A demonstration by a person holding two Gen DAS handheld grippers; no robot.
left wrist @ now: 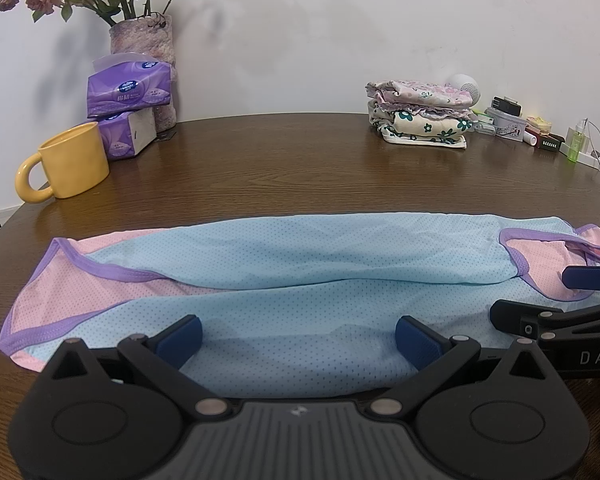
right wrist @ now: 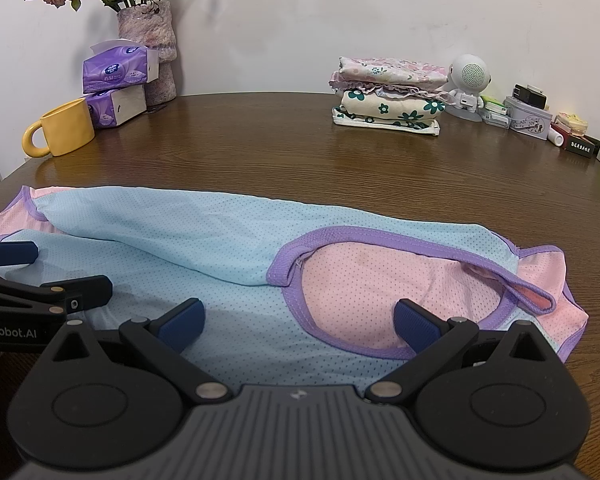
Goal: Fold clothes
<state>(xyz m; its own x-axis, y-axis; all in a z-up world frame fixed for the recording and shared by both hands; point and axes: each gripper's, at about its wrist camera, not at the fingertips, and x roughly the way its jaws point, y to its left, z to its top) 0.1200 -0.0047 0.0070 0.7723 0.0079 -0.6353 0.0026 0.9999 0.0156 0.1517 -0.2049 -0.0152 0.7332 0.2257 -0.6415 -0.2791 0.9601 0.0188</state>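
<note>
The brown wooden desk (left wrist: 300, 152) carries everything, and its near edge is given over to the light blue mesh garment (left wrist: 284, 248), which lies flat and lengthwise with pink lining and purple binding showing at both ends; judging by the far long edge already doubled toward the middle, it is spread this way so the next fold can be taken along the near side. At the back right sits a stack of folded floral clothes (right wrist: 388, 96), likely the pile this piece will join, kept well apart from the working area. The left claw (left wrist: 298, 336) hovers low over the near blue panel with its blue pads wide apart, gripping nothing; the right claw (right wrist: 300, 320) is likewise spread, poised over the purple-bound armhole (right wrist: 296, 264). Only the right wrist view shows that opening fully, along with the small white robot figure (right wrist: 466, 80) beside the stack, half hidden in the other view. The left wrist view alone shows the garment's whole left end. A yellow mug (left wrist: 66, 164) and purple tissue packs (left wrist: 130, 92) stand back left.
</note>
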